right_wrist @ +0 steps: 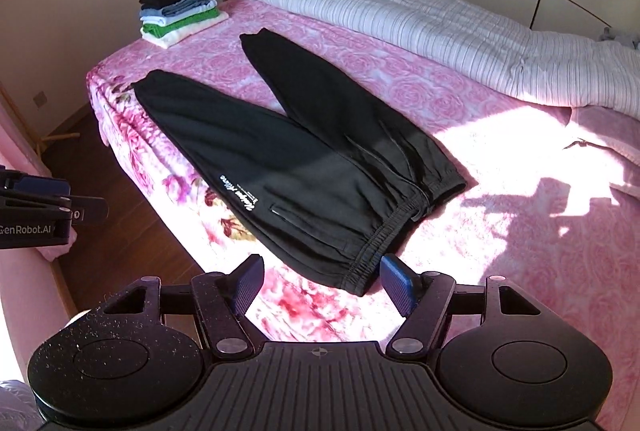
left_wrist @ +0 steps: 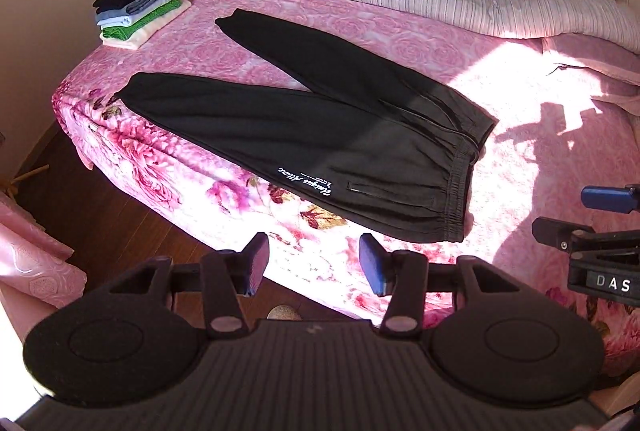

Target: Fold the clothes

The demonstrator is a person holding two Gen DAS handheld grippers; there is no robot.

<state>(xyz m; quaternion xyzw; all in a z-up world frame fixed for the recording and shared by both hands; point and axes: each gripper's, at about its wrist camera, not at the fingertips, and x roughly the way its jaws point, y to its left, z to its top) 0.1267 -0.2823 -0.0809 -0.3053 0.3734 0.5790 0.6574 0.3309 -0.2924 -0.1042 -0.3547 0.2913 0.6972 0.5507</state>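
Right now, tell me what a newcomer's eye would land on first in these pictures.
The black sweatpants grab the eye first, spread flat with legs splayed in a V on the pink rose-patterned bedspread, waistband nearest the cameras. Next comes the neat stack of folded clothes at the bed's far left corner. Both the left gripper and right gripper stand open and empty.

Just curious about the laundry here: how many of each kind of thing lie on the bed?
Black trousers, spread flat: 1
Stack of folded clothes: 1
Striped quilt: 1
Total: 3
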